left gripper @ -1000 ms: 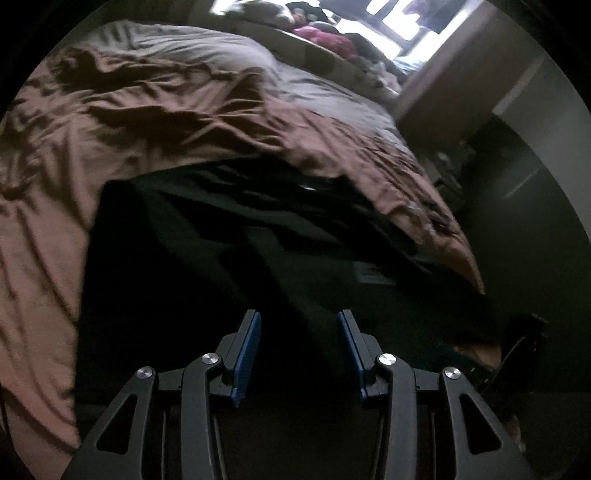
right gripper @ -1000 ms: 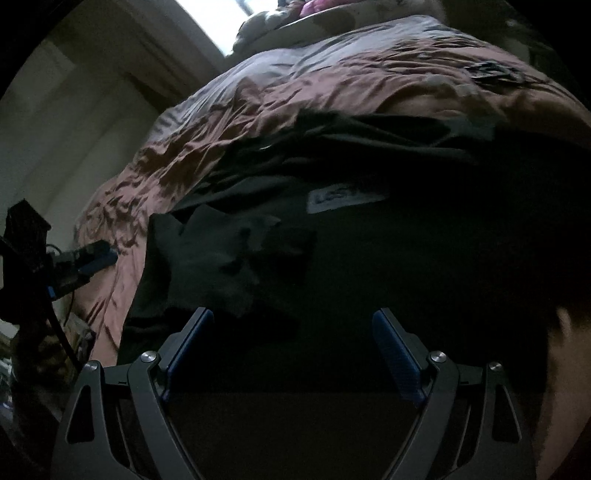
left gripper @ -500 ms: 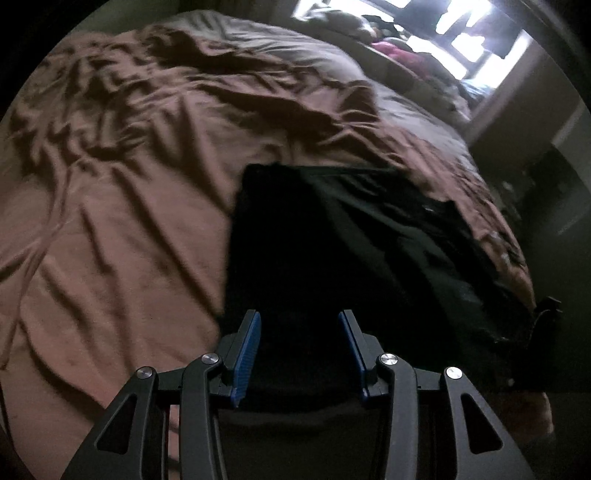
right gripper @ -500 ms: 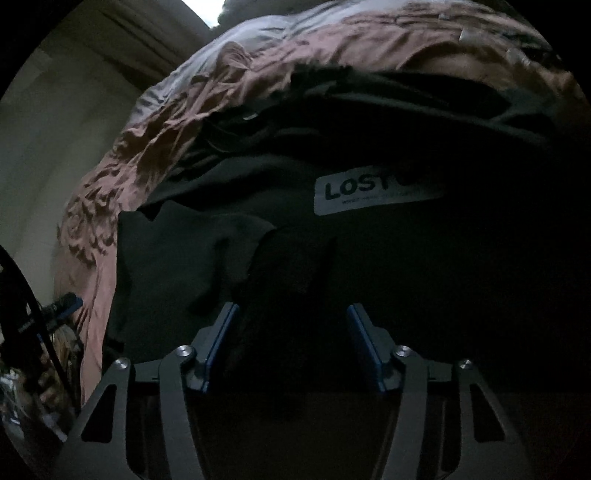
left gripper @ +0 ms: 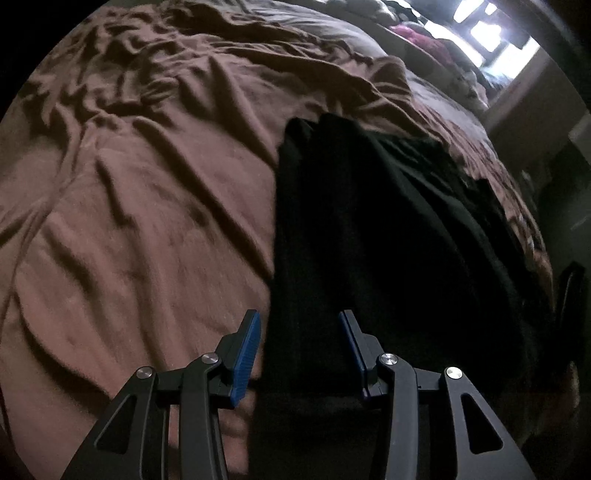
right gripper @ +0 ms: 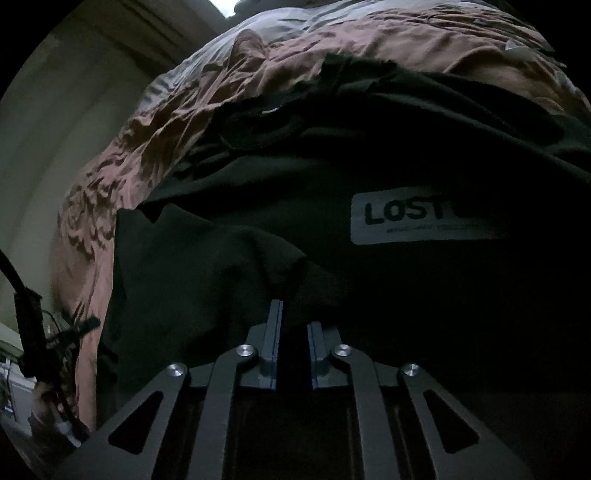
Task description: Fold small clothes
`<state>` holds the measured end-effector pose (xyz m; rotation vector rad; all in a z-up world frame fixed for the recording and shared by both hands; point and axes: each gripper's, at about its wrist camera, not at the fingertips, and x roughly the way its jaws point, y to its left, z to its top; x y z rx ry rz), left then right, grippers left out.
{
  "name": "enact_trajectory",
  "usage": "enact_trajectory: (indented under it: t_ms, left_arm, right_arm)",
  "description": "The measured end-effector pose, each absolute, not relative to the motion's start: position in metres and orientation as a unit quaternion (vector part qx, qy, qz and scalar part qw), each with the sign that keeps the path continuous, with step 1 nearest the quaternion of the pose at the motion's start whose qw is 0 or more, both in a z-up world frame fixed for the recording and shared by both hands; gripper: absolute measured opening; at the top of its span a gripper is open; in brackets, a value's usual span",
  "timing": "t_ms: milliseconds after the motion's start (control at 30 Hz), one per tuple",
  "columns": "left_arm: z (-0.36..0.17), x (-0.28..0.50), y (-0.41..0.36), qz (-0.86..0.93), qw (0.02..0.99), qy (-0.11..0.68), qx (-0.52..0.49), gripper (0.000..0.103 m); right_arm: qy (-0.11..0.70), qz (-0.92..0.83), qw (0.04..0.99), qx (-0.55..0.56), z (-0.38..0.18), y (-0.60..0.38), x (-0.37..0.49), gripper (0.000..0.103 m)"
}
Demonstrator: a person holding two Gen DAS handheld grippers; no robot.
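Observation:
A black T-shirt [left gripper: 388, 221] lies spread on a rumpled brown bed cover [left gripper: 147, 184]. My left gripper [left gripper: 299, 332] hovers over the shirt's near left edge, its blue pads [left gripper: 247, 354] half apart and pressing on nothing. In the right wrist view the same shirt [right gripper: 369, 155] shows a white "LOST" label [right gripper: 417, 219] and a folded-over sleeve flap [right gripper: 207, 266]. My right gripper [right gripper: 294, 325] is shut, pinching dark cloth at the flap's near edge.
The bed cover [right gripper: 147, 129] drops off at the bed's side toward a pale wall [right gripper: 55, 129]. Dark cables and a stand [right gripper: 33, 332] sit low beside the bed. A bright window [left gripper: 491, 33] and a pile of pink clothes [left gripper: 417, 37] lie beyond the bed's far end.
My right gripper's jaws went from wide open to shut on the shirt's cloth as it came closer. The left gripper slid toward the shirt's left edge and lower, its opening unchanged.

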<state>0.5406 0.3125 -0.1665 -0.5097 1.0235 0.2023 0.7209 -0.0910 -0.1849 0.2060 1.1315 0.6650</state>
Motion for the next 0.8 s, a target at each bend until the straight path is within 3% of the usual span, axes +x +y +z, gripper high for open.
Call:
enact_trajectory:
  t_ms: [433, 800]
  left_arm:
    - [-0.187, 0.522, 0.276, 0.103, 0.83, 0.538, -0.101, 0.047]
    - [-0.179, 0.512, 0.304, 0.163, 0.844, 0.494, -0.132, 0.046]
  right_arm:
    - [0.481, 0.284, 0.822, 0.11, -0.133, -0.14, 0.689, 0.006]
    - [0.455, 0.258, 0.846, 0.106, -0.104, -0.176, 0.671, 0.006]
